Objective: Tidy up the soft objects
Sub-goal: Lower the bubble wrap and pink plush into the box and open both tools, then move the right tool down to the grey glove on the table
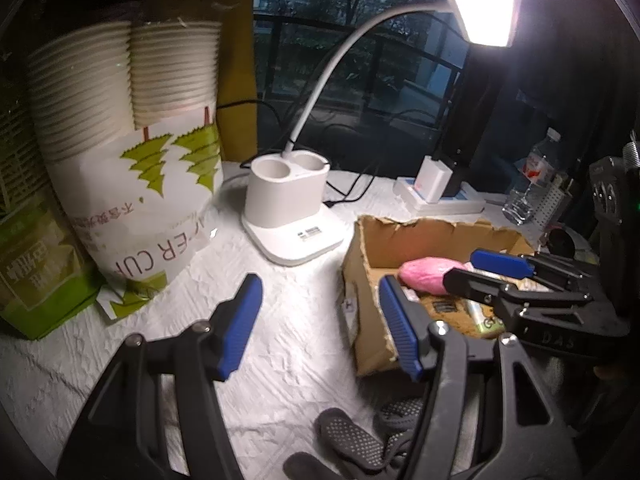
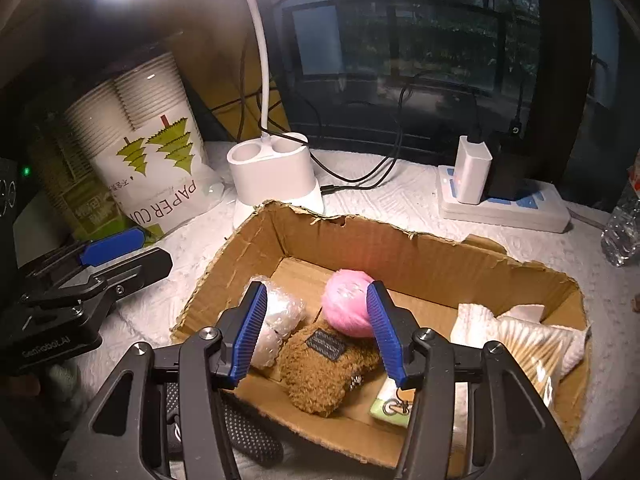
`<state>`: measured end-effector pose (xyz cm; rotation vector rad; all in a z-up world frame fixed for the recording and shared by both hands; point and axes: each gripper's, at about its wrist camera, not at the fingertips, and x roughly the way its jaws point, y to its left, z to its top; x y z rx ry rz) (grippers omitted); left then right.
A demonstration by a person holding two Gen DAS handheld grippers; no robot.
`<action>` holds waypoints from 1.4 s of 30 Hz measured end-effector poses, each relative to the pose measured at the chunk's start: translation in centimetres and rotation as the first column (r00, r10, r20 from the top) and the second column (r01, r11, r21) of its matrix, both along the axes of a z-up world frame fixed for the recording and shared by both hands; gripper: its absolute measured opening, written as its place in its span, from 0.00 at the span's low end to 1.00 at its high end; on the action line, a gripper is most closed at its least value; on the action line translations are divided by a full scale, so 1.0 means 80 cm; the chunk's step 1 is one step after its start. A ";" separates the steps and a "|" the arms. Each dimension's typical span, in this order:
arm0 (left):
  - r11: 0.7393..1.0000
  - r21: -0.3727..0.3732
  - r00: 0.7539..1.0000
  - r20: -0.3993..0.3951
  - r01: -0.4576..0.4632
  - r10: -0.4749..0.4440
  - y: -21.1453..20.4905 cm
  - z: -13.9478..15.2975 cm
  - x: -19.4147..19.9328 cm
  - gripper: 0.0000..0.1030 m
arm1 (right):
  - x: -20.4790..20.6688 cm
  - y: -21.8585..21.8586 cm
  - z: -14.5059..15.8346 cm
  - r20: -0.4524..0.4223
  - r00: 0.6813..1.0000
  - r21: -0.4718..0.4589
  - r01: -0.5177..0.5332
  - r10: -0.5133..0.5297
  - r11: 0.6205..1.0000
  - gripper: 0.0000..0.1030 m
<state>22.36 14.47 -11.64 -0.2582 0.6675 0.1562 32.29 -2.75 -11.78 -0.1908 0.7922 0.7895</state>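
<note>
The pink pom-pom (image 2: 347,307) lies inside the cardboard box (image 2: 400,248), beside the brown plush (image 2: 326,364). The right gripper (image 2: 316,330) hangs over the box, jaws wide and empty; the left gripper (image 1: 320,324), equally wide, waits outside its left wall. Best retreat straight upward, avoiding the torn rim.

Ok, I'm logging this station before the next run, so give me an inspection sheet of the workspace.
Surface: white textured cloth over the table.
Job's things: torn cardboard box holding pink pompom, brown plush pouch, bubble-wrapped bundle, white cloth; grey gloves on the cloth outside the box.
Clutter: paper cup sleeves, green packet, water bottle.
Grippers: left gripper open, empty; right gripper open above the box.
Cables: black leads behind the lamp base; power strip with chargers.
Surroundings: lit desk lamp, dark window.
</note>
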 end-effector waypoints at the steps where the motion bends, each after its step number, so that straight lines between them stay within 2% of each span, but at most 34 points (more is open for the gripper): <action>1: 1.000 0.001 1.000 0.000 0.001 -0.001 -0.001 0.001 -0.001 0.60 | -0.002 -0.002 0.002 0.003 1.000 0.001 0.001 -0.001 1.000 0.53; 21: 1.000 0.013 1.000 0.022 0.008 -0.008 -0.019 0.015 -0.054 0.61 | -0.062 -0.022 0.024 0.034 0.999 0.019 -0.010 0.009 1.000 0.53; 32: 1.000 -0.005 1.000 -0.007 -0.004 0.004 -0.009 -0.009 -0.098 0.61 | -0.098 -0.018 0.013 0.025 1.000 0.004 -0.013 0.013 1.000 0.53; 40: 0.999 -0.033 1.000 -0.024 -0.003 0.002 -0.002 -0.030 -0.125 0.62 | -0.118 -0.007 -0.011 -0.005 1.000 -0.019 -0.022 0.022 1.000 0.53; 41: 0.999 -0.037 1.000 -0.026 -0.005 0.004 -0.001 -0.033 -0.127 0.62 | -0.120 -0.004 -0.016 -0.010 1.000 -0.025 -0.024 0.024 0.999 0.53; 42: 0.999 -0.042 1.000 -0.028 -0.008 0.007 0.001 -0.036 -0.130 0.67 | -0.122 -0.002 -0.019 -0.016 1.000 -0.027 -0.026 0.025 0.999 0.53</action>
